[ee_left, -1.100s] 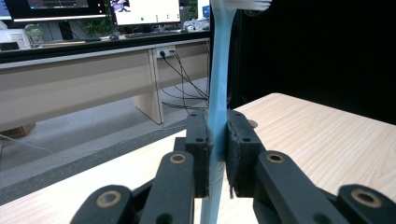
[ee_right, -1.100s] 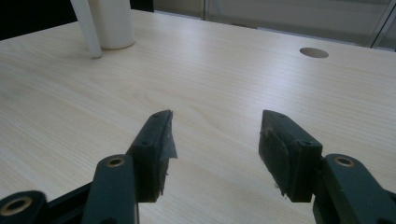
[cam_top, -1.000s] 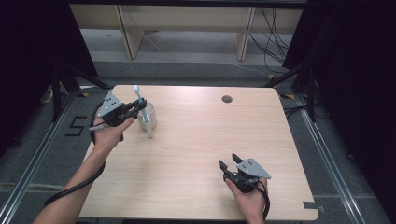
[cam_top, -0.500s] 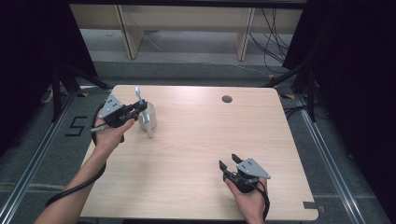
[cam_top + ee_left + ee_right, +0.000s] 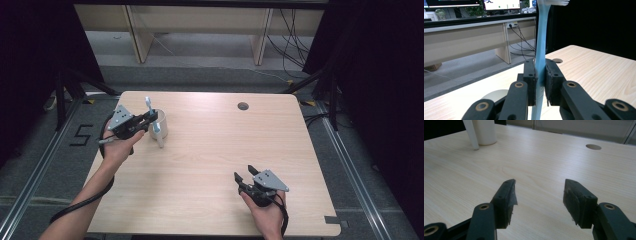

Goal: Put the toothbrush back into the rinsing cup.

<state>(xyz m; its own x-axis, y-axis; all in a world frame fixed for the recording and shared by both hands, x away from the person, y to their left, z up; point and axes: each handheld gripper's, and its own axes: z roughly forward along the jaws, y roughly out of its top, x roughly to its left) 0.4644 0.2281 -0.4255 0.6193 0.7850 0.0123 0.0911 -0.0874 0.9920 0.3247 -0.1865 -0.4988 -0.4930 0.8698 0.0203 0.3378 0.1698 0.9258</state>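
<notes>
Two tool jaws clamp the upright toothbrush (image 5: 541, 50) mid-handle.

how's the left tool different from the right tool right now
The left tool is shut on a light blue toothbrush; the right tool is open with nothing between its jaws. The left tool sits at the table's far left beside a white cup; the right tool sits near the front right edge, away from the cup. Both are black, two-jawed and held in a hand.
</notes>
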